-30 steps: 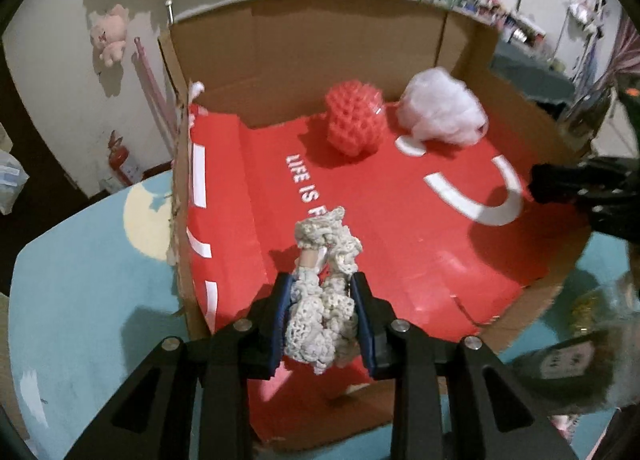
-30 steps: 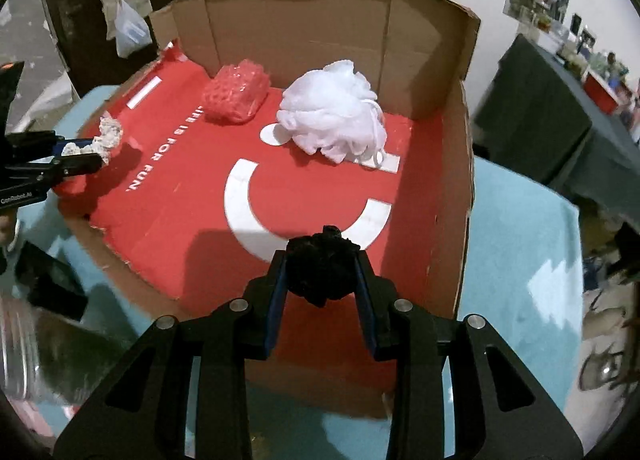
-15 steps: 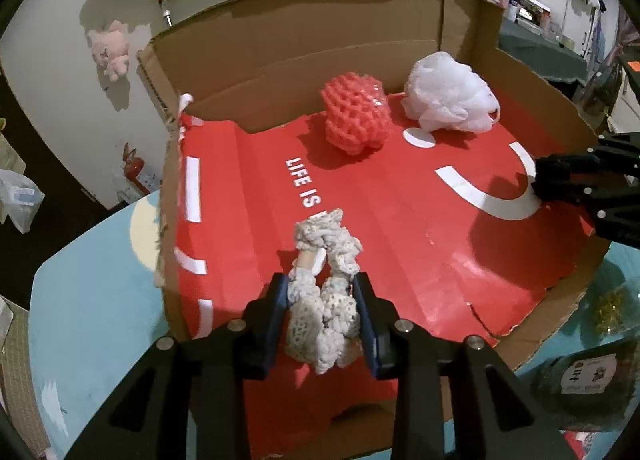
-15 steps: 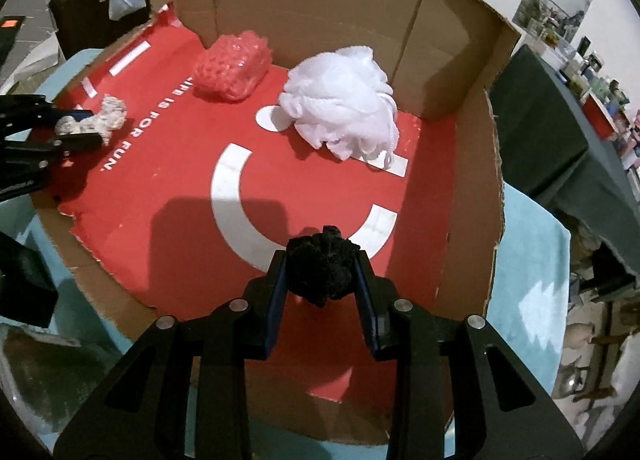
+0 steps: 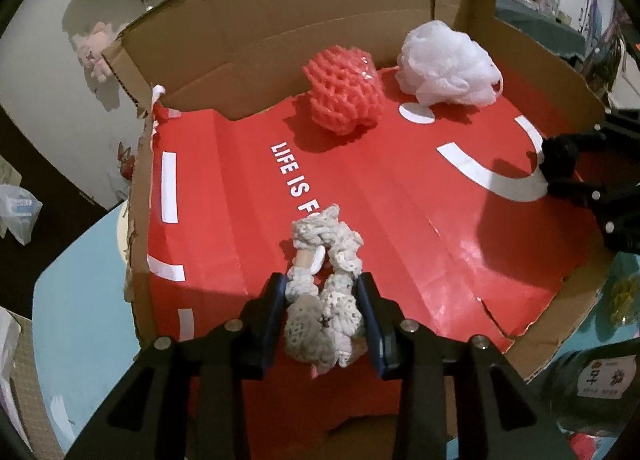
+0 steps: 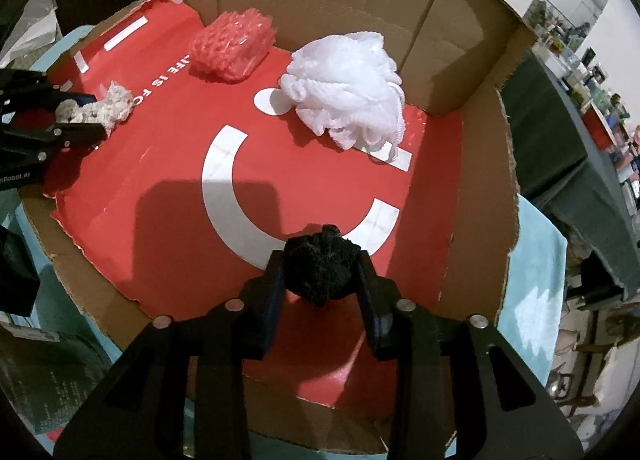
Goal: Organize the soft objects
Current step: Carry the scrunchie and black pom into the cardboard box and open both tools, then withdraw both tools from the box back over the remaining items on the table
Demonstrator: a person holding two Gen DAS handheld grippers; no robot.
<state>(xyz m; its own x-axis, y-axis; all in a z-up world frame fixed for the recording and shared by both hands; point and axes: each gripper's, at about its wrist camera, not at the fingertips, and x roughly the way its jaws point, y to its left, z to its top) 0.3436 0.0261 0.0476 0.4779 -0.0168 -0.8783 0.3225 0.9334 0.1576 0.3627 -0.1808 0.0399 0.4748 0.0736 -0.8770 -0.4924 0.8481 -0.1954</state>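
Left wrist view: cream crochet piece (image 5: 324, 300) is pinched between the left gripper (image 5: 323, 310) fingers, above the red box floor (image 5: 400, 196); it should be lowered before release.

Right wrist view: black fuzzy ball (image 6: 320, 266) is clamped by the right gripper (image 6: 320, 280) over the white arc; placement clear of the white pouf (image 6: 346, 92) is advised.

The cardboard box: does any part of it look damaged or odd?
Yes. The cardboard box has ragged edges, and its red lining is torn at the front edge, near the left gripper and right gripper.
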